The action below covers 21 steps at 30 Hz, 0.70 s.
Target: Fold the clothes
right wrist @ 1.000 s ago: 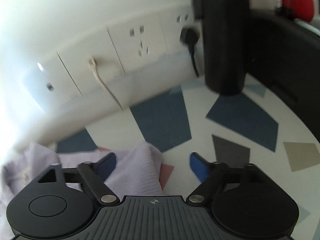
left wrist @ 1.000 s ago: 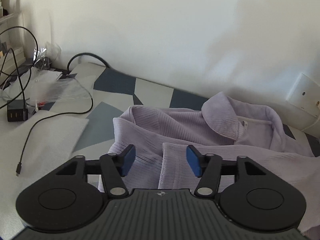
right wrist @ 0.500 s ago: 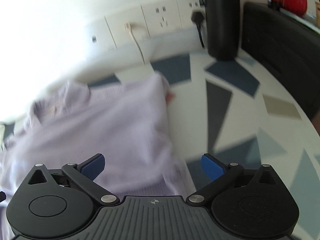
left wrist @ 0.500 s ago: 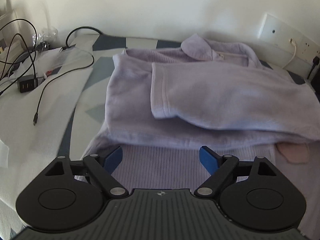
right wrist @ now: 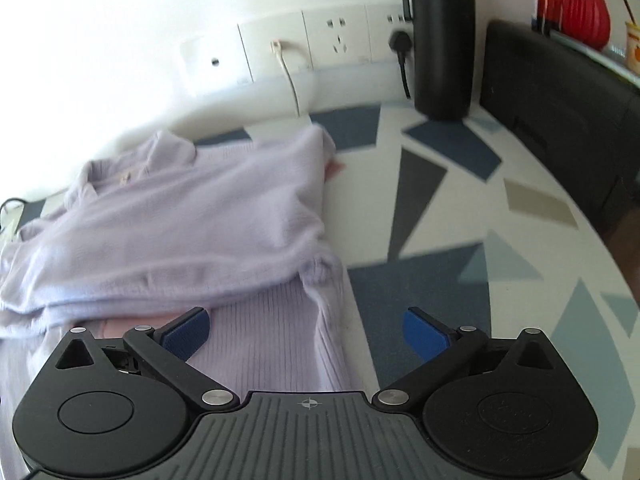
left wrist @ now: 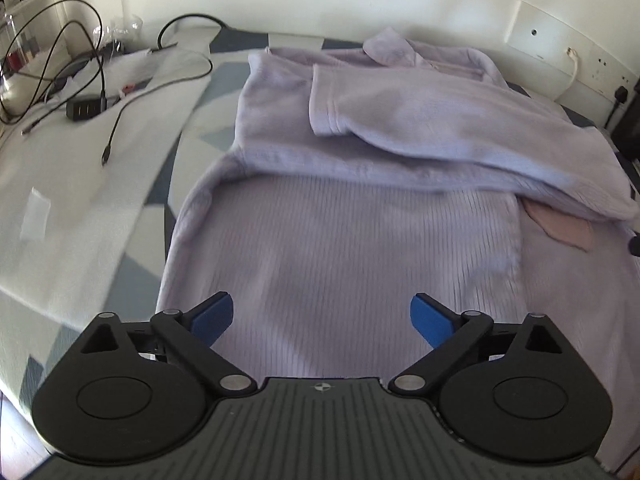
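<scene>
Lilac sweater (left wrist: 360,208) flat on the patterned table (right wrist: 460,288), sleeves now folded across the chest. Left gripper (left wrist: 322,316) spreading wider with nothing held, right gripper (right wrist: 306,330) fully released, both pulled back to the hem. Bottom fold likely next.

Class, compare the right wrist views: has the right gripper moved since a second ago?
Yes. The right gripper has drawn back from the wall sockets, which now look farther off, and more of the lilac sweater shows.
</scene>
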Each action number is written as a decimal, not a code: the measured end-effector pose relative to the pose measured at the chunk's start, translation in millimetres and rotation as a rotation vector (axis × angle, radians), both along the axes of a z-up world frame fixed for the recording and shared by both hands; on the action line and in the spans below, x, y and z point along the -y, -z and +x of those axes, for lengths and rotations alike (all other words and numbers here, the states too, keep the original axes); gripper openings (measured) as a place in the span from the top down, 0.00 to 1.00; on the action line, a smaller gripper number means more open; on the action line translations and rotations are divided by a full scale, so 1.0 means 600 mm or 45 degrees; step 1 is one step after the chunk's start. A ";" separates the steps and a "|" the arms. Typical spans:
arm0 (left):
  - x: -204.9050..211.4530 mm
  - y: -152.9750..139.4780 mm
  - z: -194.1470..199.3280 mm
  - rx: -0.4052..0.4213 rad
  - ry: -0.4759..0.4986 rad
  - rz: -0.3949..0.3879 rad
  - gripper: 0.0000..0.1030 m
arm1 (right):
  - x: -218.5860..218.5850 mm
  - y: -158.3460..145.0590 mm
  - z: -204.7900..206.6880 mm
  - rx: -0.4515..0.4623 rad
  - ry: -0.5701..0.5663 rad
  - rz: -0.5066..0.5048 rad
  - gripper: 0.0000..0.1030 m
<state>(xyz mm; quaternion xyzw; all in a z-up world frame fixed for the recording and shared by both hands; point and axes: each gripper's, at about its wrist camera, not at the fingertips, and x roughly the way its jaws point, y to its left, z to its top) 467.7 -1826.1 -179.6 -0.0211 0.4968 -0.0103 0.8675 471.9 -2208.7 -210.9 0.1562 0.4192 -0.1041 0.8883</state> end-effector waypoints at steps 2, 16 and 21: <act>-0.008 -0.002 -0.028 0.013 -0.065 0.033 0.06 | -0.003 0.010 -0.008 -0.043 -0.032 0.017 0.01; -0.069 -0.006 -0.093 0.083 -0.083 -0.025 0.02 | -0.006 0.025 -0.135 -0.004 0.106 0.157 0.01; -0.071 0.010 -0.101 0.106 0.058 0.075 0.02 | -0.049 0.026 -0.179 -0.053 0.150 0.111 0.01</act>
